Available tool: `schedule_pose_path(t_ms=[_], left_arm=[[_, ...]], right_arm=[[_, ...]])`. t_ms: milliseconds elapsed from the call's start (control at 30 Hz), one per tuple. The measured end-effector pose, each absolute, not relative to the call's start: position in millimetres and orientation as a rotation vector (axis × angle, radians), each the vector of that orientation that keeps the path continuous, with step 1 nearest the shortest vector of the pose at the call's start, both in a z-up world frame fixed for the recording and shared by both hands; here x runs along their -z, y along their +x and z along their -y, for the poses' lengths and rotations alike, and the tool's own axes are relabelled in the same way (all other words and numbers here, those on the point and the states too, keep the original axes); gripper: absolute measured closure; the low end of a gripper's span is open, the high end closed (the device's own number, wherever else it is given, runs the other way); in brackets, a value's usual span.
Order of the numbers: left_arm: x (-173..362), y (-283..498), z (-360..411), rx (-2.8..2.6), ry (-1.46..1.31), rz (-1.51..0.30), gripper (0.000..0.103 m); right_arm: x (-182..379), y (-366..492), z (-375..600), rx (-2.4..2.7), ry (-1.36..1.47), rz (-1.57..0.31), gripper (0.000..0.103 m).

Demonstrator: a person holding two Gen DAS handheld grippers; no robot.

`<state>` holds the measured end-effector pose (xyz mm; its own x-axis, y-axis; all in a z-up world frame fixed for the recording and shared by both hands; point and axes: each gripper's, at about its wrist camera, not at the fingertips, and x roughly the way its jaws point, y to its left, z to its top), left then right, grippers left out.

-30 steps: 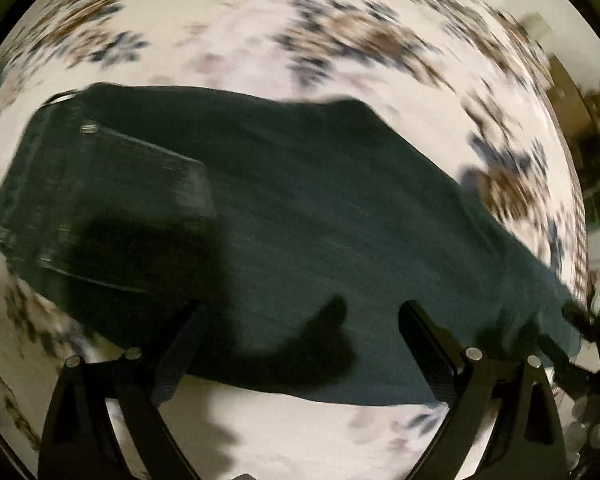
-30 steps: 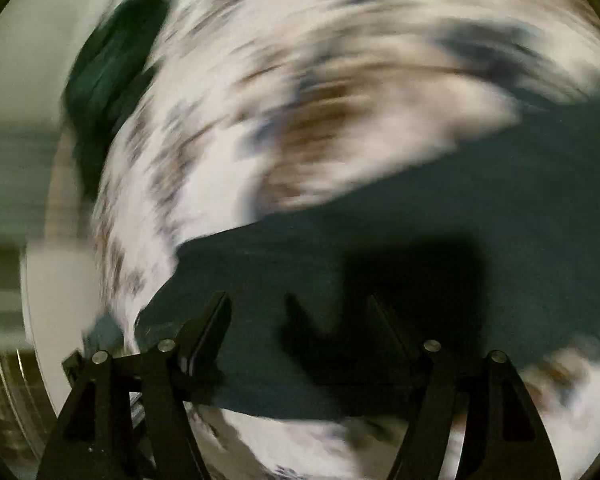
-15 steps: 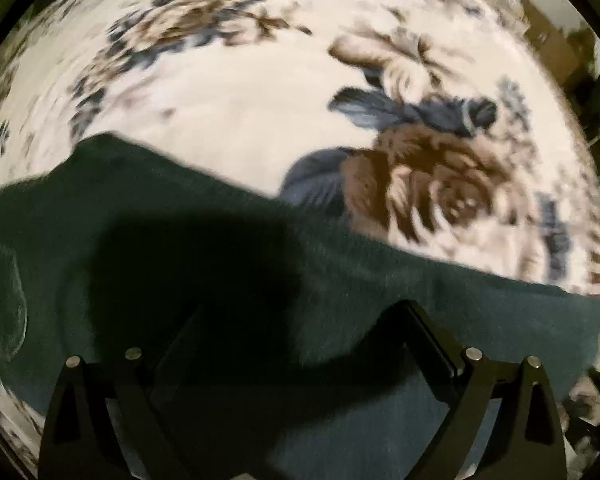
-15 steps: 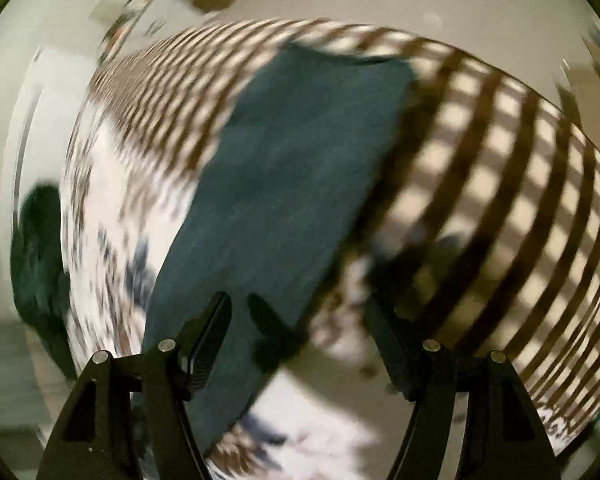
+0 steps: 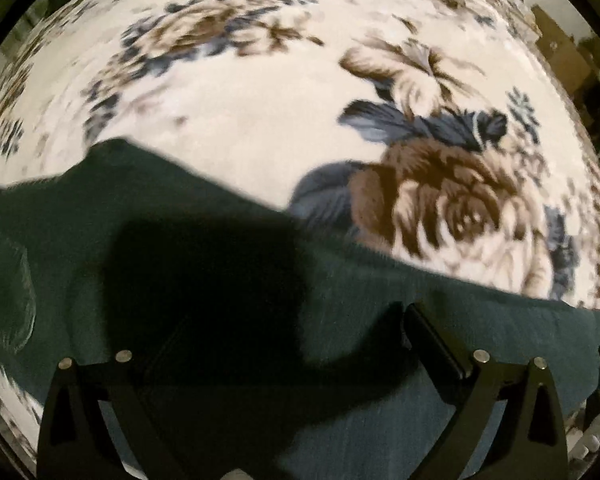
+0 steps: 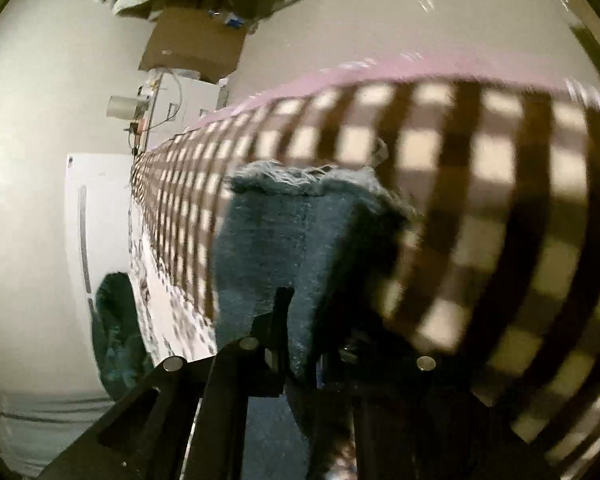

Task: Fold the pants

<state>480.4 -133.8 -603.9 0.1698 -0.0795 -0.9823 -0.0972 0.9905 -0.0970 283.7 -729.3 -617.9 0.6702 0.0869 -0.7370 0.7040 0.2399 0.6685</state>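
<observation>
Right hand-held gripper went from spread over the pant leg to pinched on it; left barely shifted since half a second ago.

Left wrist view: left hand-held gripper spread wide, holding nothing, hovering low over the pants. Dark green denim-like weave, lying flat across a plush floral blanket (cream pile, brown and blue roses). A stitched back pocket shows at the far left, so the waist end is that way.

Right wrist view: fingers pressed together on the leg near the hem, which is frayed, pale threads loose. Cloth rises between the jaws, lifted off the blanket's brown checked border.

Step, as I read it: leg end grabbed, ready to carry toward the waist. Next needs left to pin or pinch the fabric so the fold line holds; limp cloth will sag and skew.
</observation>
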Motion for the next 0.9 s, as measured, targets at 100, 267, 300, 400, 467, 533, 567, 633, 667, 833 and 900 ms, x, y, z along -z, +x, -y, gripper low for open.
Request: schedule_pose_path(t_ms=[100,267,300,400,467,533,567,633,667,833,900], left_arm=[[583,460,113,-0.025,-0.202,-1.383,0.000],[559,431,79,-0.050,-0.281,-1.368,0.000],[554,426,72,-0.052,-0.301,-1.366,0.000],[550,407,55,-0.068,-0.347,-1.357,0.000],[545,398,33,-0.084,-0.388,-1.345,0.000],[545,393,15,-0.102,-0.404,-1.338,0.000],[546,391,5,-0.112,-0.412,-1.337,0.000],[547,386,-20,-0.137,-0.445,-1.334,0.000],[548,384,-34,-0.153,-0.457,-1.330,0.000],[550,380,-92,-0.219,-0.474,-1.294,0.000],[552,377,-112,-0.236,-0.488,-1.287,0.000]], right_arm=[[574,297,710,0.449,1.133,-0.760,0.094],[488,318,652,0.343,0.925,-0.726,0.094],[474,325,636,0.315,0.886,-0.721,0.094],[440,348,583,0.237,0.777,-0.718,0.094],[423,362,537,0.170,0.712,-0.730,0.094],[415,376,492,0.115,0.641,-0.754,0.094],[416,385,464,0.085,0.598,-0.773,0.094],[420,397,413,0.036,0.533,-0.818,0.095],[426,401,390,0.014,0.507,-0.841,0.095],[480,408,255,-0.096,0.340,-0.973,0.095],[503,409,215,-0.123,0.294,-1.013,0.095]])
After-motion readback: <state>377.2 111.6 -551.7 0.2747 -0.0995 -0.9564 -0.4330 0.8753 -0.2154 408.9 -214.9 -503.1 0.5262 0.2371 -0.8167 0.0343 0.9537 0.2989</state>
